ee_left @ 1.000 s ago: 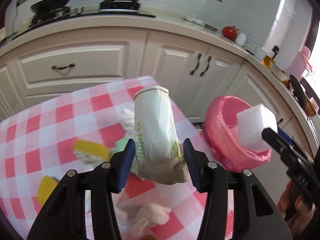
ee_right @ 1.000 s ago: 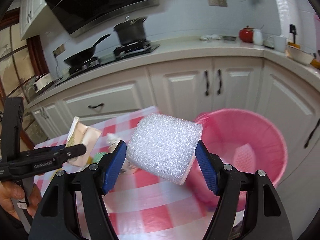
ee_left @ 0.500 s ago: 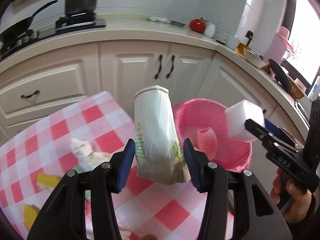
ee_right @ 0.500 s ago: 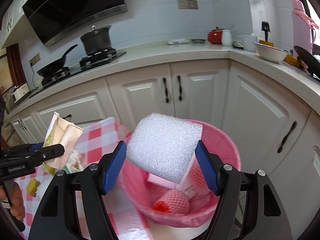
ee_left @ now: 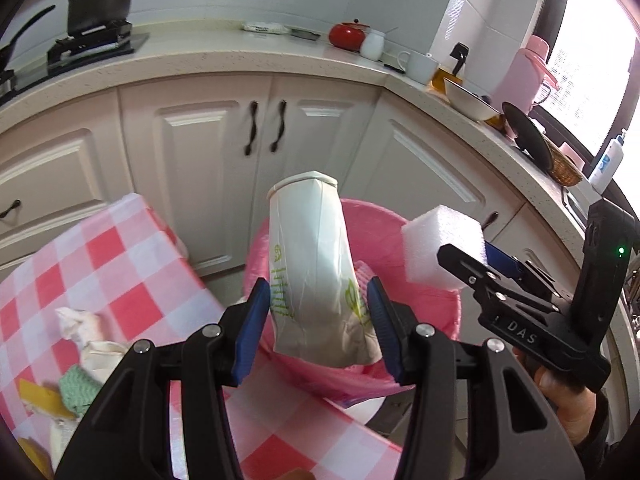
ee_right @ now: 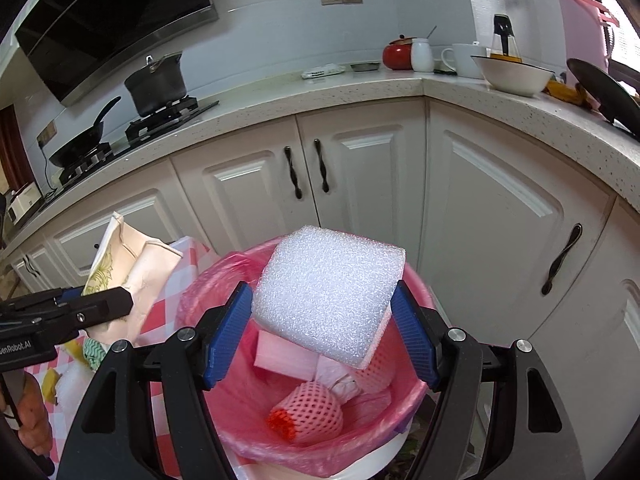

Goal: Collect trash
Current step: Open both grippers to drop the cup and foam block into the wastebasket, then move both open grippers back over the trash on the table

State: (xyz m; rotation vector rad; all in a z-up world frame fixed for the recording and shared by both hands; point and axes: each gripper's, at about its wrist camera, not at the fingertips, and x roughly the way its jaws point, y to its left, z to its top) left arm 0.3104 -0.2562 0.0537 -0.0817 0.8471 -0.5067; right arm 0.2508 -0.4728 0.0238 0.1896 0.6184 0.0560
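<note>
Two loads hang over the pink-lined round trash bin (ee_right: 416,280): my right gripper (ee_right: 322,334) is clamped on a white foam block (ee_right: 328,296) above the bin's open mouth, and my left gripper (ee_left: 316,326) pinches a white paper bag with green print (ee_left: 316,272) above the near rim, just past the edge of the red-and-white checked tablecloth (ee_left: 104,264). Open room shows in the bin beside a pink foam fruit net (ee_right: 308,412) and a pink slab (ee_right: 282,354), while the foam block hides its far wall and my fingers (ee_right: 226,340) cut off the near rim.

A red-and-white checked tablecloth (ee_left: 120,264) is spread over the table; crumpled white paper (ee_left: 78,322), a green cloth (ee_left: 78,388) and yellow pieces (ee_left: 40,396) are scattered on it.
</note>
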